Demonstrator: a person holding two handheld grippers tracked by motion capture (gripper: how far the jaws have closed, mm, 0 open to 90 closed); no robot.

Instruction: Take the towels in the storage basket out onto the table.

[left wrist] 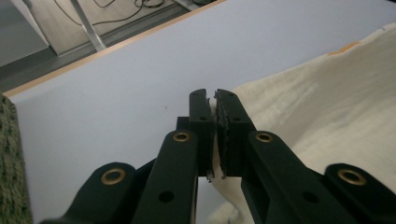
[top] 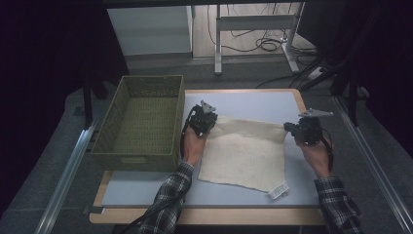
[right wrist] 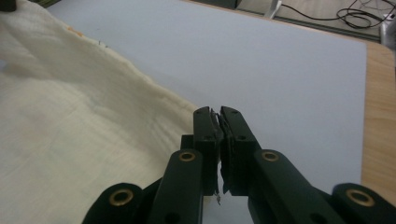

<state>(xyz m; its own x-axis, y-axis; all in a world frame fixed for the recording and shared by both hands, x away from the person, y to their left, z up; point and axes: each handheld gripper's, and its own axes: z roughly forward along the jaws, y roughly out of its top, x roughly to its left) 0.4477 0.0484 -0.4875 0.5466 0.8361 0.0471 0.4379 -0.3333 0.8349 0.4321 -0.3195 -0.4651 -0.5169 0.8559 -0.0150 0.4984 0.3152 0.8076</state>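
Both tools pinch cloth [top: 243,151] corners; green basket [top: 139,119] beside, nothing inside.

A cream-coloured cloth [top: 243,152] with a coarse woven texture lies spread on the pale blue-grey worktop [top: 272,105], near its middle, roughly square and slightly skewed. Its near part rests flat. Its two far corners are lifted: the far left corner is pinched between the closed jaws of the left hand-held gripper [left wrist: 215,105], and the far right corner is pinched by the right hand-held gripper [right wrist: 217,122], so the far edge sags gently between them. A small white label [top: 278,190] sticks out from the near right corner. A small orange mark [left wrist: 344,47] sits on the far edge.
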